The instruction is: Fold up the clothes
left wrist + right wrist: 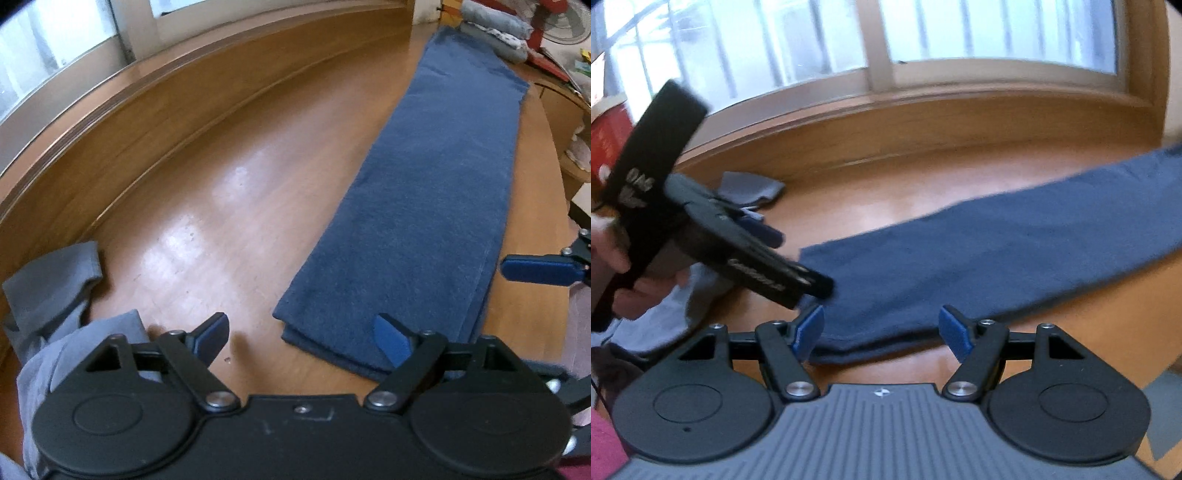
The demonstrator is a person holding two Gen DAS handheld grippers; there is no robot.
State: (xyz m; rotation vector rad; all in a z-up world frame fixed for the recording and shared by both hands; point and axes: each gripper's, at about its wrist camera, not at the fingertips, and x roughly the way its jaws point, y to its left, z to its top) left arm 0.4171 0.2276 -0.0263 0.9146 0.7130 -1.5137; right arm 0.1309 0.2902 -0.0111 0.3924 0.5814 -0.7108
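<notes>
The left hand-held gripper [303, 339] hovers with fingers spread wide and empty; the folded blue towel [436, 206] lies on the wooden bench [229, 192], its near end under the right fingertip. The right hand-held gripper [882, 330], also wide and empty, faces the towel's edge. Grey clothes [55, 288] sit left.

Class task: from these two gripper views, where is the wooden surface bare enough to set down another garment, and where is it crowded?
Bare wood lies between the folded blue cloth, the raised wooden ledge and the grey garment. The near-left corner is crowded, as is the far end by the stacked clothes.
</notes>
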